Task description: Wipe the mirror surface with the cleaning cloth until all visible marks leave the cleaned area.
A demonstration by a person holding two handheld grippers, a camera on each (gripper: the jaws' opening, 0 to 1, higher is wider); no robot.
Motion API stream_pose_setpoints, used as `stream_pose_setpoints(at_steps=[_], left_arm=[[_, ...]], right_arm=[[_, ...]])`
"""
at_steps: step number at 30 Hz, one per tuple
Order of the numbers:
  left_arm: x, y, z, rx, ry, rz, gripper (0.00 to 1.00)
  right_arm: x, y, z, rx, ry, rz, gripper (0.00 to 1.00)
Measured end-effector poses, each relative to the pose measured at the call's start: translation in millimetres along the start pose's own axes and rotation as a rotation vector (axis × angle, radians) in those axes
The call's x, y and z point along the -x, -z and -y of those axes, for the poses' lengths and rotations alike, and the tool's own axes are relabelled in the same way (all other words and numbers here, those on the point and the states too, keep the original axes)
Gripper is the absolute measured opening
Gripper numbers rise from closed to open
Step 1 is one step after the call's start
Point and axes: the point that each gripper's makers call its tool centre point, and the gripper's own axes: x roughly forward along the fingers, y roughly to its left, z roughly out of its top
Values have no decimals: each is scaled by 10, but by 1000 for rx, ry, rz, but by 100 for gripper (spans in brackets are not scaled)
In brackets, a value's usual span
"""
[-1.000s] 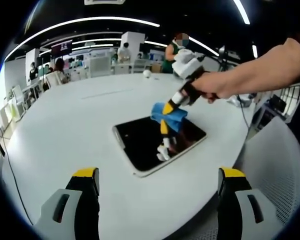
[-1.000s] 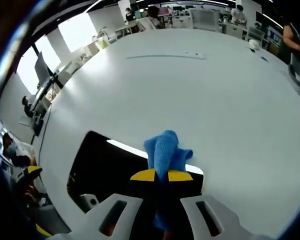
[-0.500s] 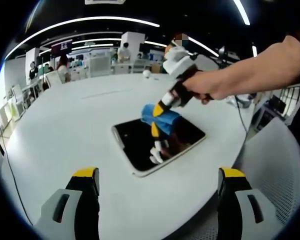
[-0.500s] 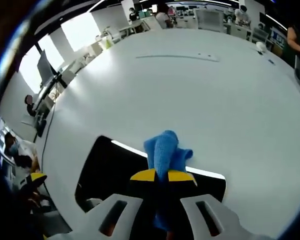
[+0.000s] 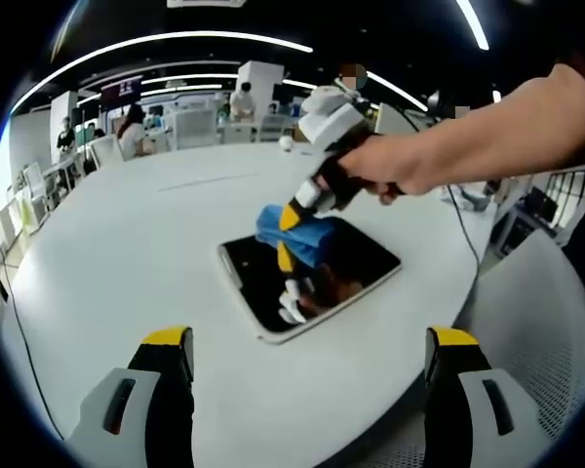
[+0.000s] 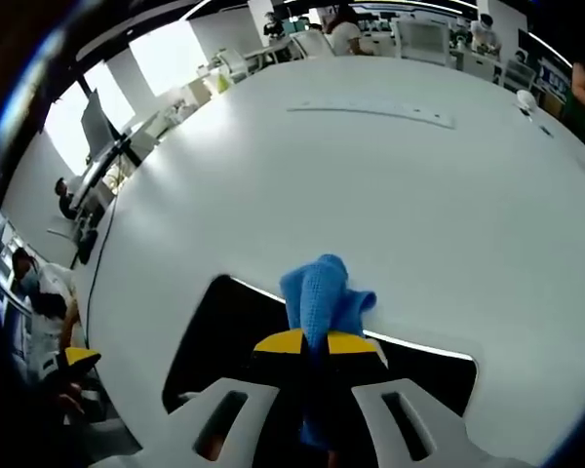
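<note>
Office desks and seated people ring the wide white worktop (image 5: pixel 127 253), where the dark mirror (image 5: pixel 346 268) lies flat near its edge. My right tongs (image 5: pixel 291 216), in my hand (image 5: pixel 385 171), are clamped on the blue cleaning cloth (image 6: pixel 324 297) and press it onto the mirror's glass. My left tongs (image 5: pixel 307 366) hang back over the worktop's near edge, jaws spread wide and holding nothing.
</note>
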Motion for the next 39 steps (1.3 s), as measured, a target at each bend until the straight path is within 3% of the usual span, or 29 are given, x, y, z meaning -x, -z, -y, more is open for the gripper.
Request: stream_pose_setpoints(at_steps=[14,39], left_arm=[[-17,21,-16,3,-1,-4,99],[-36,87,-13,4,3,-30,99]], right_arm=[[-173,-133,-363,68,-47,-15,1],[-374,-270,-675,180,-50,-55,1]])
